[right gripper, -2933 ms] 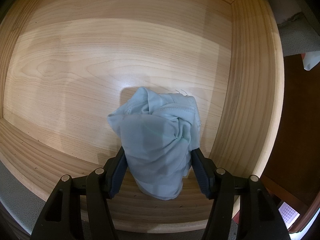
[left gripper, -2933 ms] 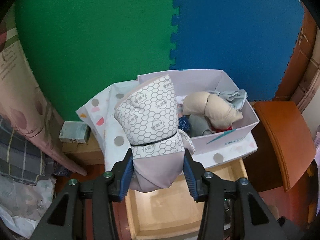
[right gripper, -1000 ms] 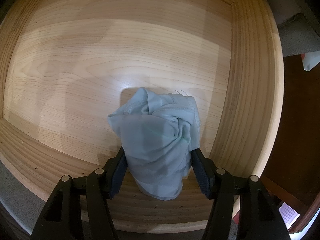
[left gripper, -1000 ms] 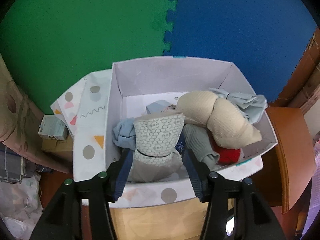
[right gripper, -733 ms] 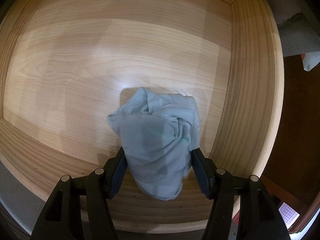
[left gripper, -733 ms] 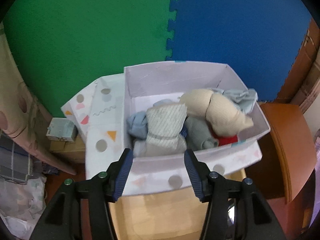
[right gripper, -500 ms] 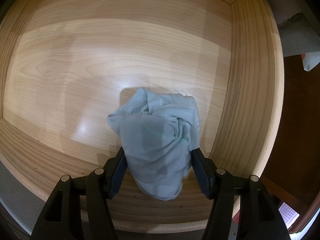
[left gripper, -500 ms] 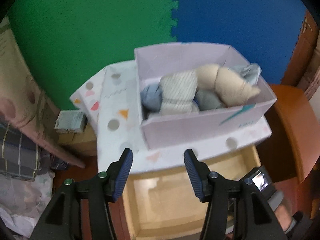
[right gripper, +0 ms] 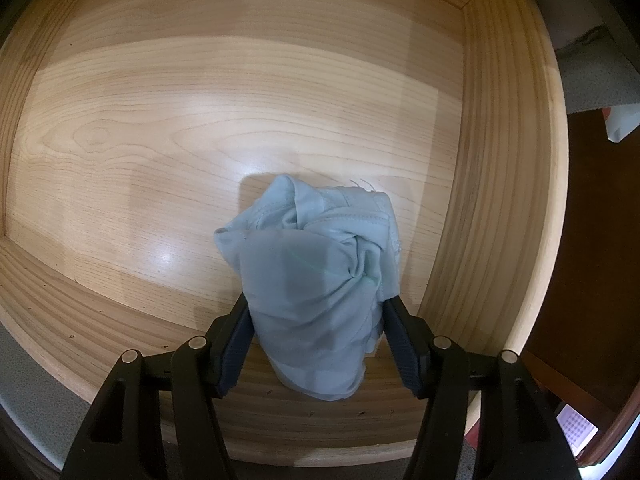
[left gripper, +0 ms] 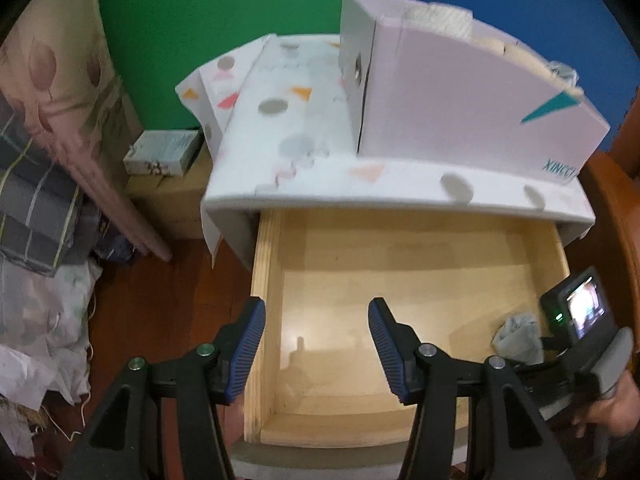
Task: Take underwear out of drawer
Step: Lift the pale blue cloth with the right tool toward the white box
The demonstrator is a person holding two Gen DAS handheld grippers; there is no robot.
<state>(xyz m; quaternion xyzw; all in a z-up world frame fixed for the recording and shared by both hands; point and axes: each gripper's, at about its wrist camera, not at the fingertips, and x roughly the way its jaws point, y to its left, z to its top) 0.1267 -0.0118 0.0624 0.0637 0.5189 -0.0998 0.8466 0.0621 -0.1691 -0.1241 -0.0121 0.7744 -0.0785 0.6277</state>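
Last underwear gripped in the drawer

Pale blue underwear (right gripper: 316,280) is clamped by the right gripper (right gripper: 316,332) near the wooden drawer's (left gripper: 420,264) right wall; the left gripper (left gripper: 316,332) is held apart, empty, above it.

Left wrist camera rides high and looks steeply down over the open drawer (left gripper: 400,280) from its front edge, taking in the white box (left gripper: 460,112) on top. Right wrist camera sits deep inside, close above the drawer floor (right gripper: 240,120), facing almost straight down. Both share that pale wooden floor and the light blue underwear (left gripper: 518,334) (right gripper: 316,280).
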